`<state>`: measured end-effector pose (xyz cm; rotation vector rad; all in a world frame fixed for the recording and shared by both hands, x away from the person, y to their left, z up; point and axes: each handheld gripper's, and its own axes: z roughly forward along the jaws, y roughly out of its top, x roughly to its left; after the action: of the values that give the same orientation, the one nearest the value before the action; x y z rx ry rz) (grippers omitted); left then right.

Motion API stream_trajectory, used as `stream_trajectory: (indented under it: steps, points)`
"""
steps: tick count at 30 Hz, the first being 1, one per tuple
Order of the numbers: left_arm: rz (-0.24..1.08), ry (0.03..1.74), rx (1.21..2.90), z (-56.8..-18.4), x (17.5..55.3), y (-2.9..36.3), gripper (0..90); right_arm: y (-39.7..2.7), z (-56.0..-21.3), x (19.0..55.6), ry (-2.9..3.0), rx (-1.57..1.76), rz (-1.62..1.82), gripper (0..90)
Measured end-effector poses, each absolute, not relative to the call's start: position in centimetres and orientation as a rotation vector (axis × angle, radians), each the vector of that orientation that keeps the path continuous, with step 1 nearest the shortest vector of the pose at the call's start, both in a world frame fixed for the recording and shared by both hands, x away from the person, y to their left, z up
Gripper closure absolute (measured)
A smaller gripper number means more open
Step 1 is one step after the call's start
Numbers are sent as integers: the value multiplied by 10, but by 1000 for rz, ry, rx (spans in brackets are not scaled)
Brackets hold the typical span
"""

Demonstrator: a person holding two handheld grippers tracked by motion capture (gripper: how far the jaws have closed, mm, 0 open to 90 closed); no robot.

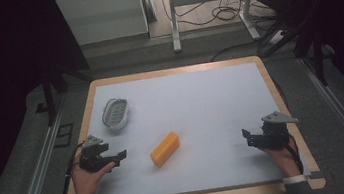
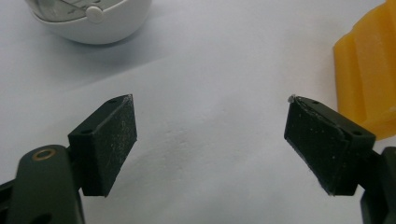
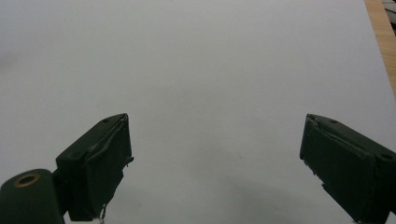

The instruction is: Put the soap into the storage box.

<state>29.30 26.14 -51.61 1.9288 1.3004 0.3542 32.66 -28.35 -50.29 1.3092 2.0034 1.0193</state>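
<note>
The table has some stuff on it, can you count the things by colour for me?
Orange: 1, the ridged orange soap-like block.
White: 1, the oval white dish with a slotted insert.
Black: 2, the open left gripper and the open right gripper, each held in a hand.
Total: 4.

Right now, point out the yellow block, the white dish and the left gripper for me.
yellow block (image 1: 165, 149), high view, middle of its top face.
white dish (image 1: 115, 113), high view, on its near rim.
left gripper (image 2: 210, 140), left gripper view, midway between its open fingertips.
</note>
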Motion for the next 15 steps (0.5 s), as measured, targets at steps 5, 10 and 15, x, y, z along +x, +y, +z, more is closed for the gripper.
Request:
stream_trajectory:
  steps: [5, 10, 15]
  points:
    - [355, 1306, 1937, -517, 292, 265, 174, -284, -507, 330, 2004, 1319, 998, 90]
    - [348, 1305, 1923, -515, 290, 267, 174, -282, -510, 329, 2018, 1311, 984, 90]
    - [350, 1304, 1922, -513, 288, 268, 174, -282, -509, 327, 2020, 1301, 998, 90]
